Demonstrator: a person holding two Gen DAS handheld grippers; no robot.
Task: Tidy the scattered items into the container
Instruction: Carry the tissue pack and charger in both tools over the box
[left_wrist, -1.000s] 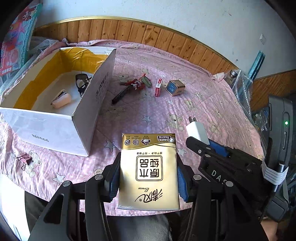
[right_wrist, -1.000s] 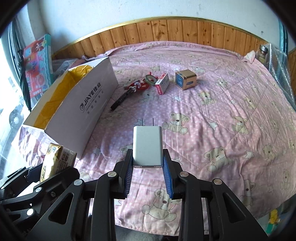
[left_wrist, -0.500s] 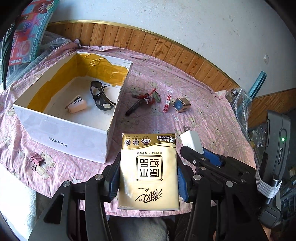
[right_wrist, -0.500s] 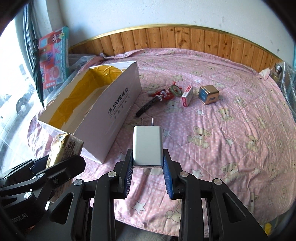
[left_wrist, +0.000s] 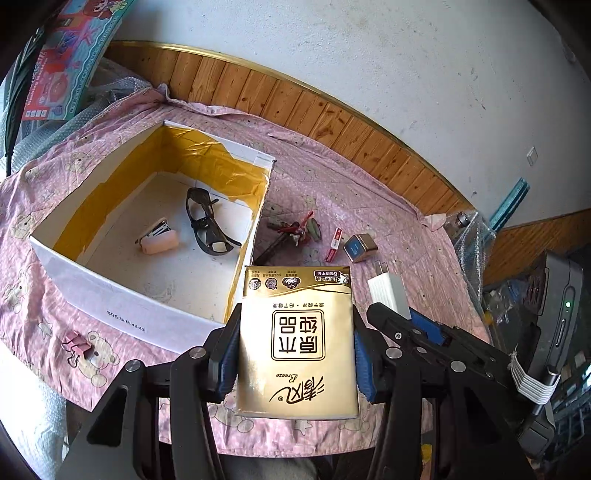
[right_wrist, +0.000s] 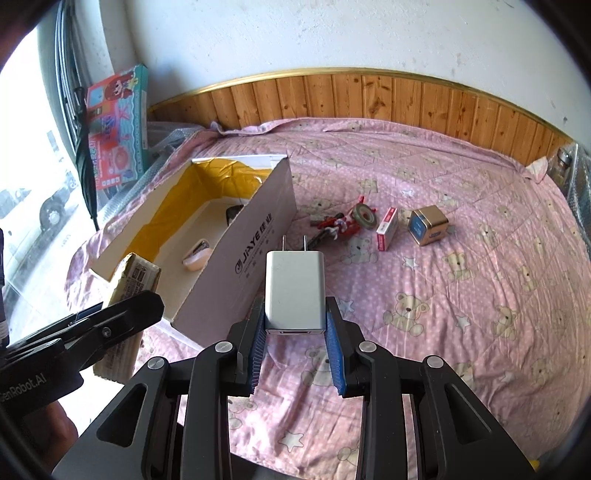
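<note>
Now both loads should be carried well over the box (left_wrist: 110, 306) rim before release, low enough to miss the glasses (left_wrist: 207, 225) inside. The left gripper (left_wrist: 295, 354) has its jaws pinching a tissue pack (left_wrist: 299, 343) just beside the box; the right gripper (right_wrist: 297, 343) clamps a charger (right_wrist: 295, 291) nearby.

Daylight is flooding in from the blown-out window (right_wrist: 26, 192) at the right wrist view's left, keeping both pictures bright. Glare is shining off the gold tissue pack (left_wrist: 297, 343). Fisheye distortion is bowing the wood panelling (right_wrist: 369, 96), and dark vignetting is ringing the corners. Shadows are lying soft; focus is staying sharp.
</note>
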